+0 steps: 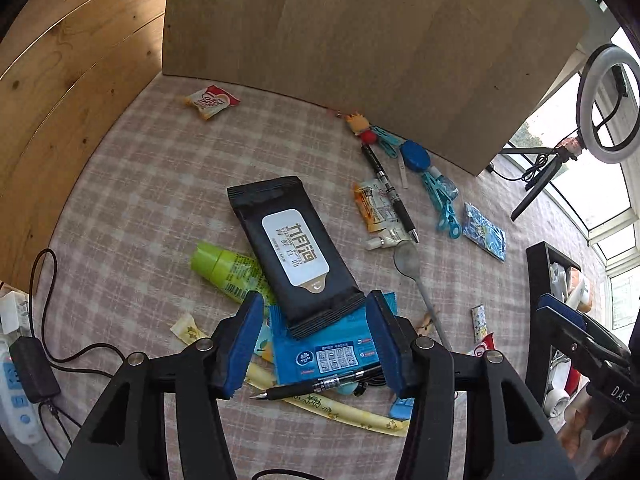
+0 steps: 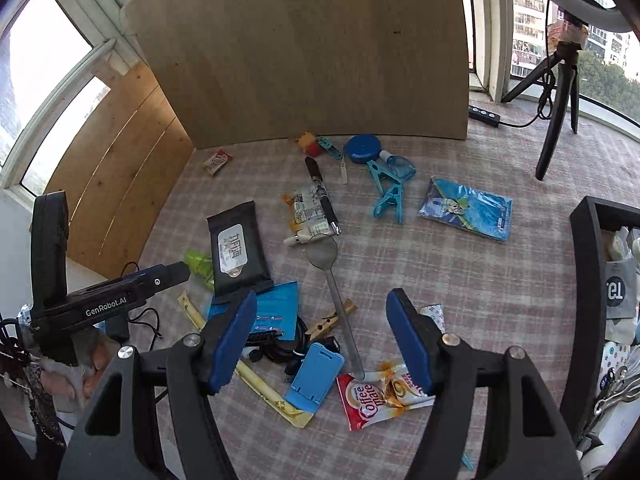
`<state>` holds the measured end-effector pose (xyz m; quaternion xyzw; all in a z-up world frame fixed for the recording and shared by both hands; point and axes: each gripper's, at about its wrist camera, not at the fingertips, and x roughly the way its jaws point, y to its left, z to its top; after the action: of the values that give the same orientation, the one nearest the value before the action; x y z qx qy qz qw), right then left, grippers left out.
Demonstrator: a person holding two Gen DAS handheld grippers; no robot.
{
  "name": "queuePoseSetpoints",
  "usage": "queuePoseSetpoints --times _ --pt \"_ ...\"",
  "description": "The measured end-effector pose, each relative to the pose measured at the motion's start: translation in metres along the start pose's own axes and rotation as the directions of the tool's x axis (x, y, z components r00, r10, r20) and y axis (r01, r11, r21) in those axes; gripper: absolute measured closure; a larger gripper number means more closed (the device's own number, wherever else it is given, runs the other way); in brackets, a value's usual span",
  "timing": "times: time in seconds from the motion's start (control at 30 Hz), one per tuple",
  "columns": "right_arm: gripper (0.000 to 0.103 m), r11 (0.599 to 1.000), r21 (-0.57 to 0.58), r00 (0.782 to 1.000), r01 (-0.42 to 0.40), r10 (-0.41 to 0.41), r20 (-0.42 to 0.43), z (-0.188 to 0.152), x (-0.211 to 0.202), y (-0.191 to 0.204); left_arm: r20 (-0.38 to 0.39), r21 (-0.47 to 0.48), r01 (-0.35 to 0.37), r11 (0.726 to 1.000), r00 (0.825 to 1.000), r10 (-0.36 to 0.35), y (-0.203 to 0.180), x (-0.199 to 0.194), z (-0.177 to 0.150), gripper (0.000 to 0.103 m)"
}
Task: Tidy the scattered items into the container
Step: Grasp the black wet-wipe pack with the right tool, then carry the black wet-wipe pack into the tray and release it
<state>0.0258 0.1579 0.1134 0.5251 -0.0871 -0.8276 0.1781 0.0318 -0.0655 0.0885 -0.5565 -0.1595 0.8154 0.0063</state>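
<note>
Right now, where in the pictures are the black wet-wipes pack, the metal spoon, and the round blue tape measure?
black wet-wipes pack (image 1: 294, 250): left wrist view, on its white label flap.
metal spoon (image 2: 322, 254): right wrist view, on its bowl.
round blue tape measure (image 2: 362, 148): right wrist view, on the middle of its case.

The left wrist view looks steeply down along its own blue-padded left gripper (image 1: 316, 344), close above the checked tablecloth (image 1: 152, 208), with a black wipes pack (image 1: 294, 248) just ahead of the jaws and the wooden board (image 1: 360, 40) at the far side. The right wrist view looks down from a little farther back along the right gripper (image 2: 324, 344), facing the same wooden board. Both views share the wipes pack, the spoon (image 1: 416, 280) and the black pen (image 1: 390, 196). Each sees the other gripper at its edge, and the black container (image 2: 588, 280) sits at the right in both.
</note>
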Motion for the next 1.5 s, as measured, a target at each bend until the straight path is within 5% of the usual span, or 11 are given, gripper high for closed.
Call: queuePoseSetpoints --times 0.1,0.33,0.4,0.87,1.03,1.3,1.4,1.43,1.5 --pt "0.061 0.999 -0.026 0.998 -0.037 0.035 -0.061 0.013 0.031 0.023 -0.007 -0.038 0.009 0.999 1.000 -0.009 0.016 0.009 0.011 0.059" --pt "0.075 0.994 -0.078 0.980 -0.079 0.063 -0.191 0.034 0.102 0.062 -0.055 -0.122 0.031 0.992 0.998 -0.038 0.040 0.043 0.030 0.075" --pt "0.076 0.993 -0.067 0.974 -0.096 0.080 -0.214 0.038 0.119 0.065 -0.073 -0.140 0.034 0.990 0.996 -0.045 0.043 0.055 0.032 0.084" --pt "0.082 0.995 -0.014 0.948 -0.099 0.090 -0.306 0.051 0.184 0.060 -0.122 -0.201 0.094 0.975 0.985 -0.120 0.057 0.099 0.045 0.079" --pt "0.082 0.987 0.066 0.937 -0.144 0.158 -0.311 0.048 0.190 0.051 -0.108 -0.193 0.120 0.974 0.984 -0.142 0.051 0.107 0.047 0.074" --pt "0.082 0.980 0.104 0.927 -0.169 0.194 -0.320 0.049 0.193 0.054 -0.075 -0.219 0.157 0.963 0.981 -0.177 0.047 0.101 0.050 0.085" --pt "0.089 0.972 0.115 0.925 -0.204 0.230 -0.304 0.049 0.187 0.055 -0.059 -0.215 0.179 0.960 0.979 -0.196 0.043 0.088 0.050 0.091" --pt "0.102 0.964 0.123 0.919 -0.234 0.260 -0.296 0.048 0.184 0.055 -0.063 -0.210 0.184 0.960 0.978 -0.201 0.039 0.086 0.050 0.091" --pt "0.102 0.961 0.122 0.918 -0.250 0.275 -0.285 0.049 0.176 0.056 -0.056 -0.184 0.159 0.970 0.984 -0.172 0.027 0.083 0.049 0.092"
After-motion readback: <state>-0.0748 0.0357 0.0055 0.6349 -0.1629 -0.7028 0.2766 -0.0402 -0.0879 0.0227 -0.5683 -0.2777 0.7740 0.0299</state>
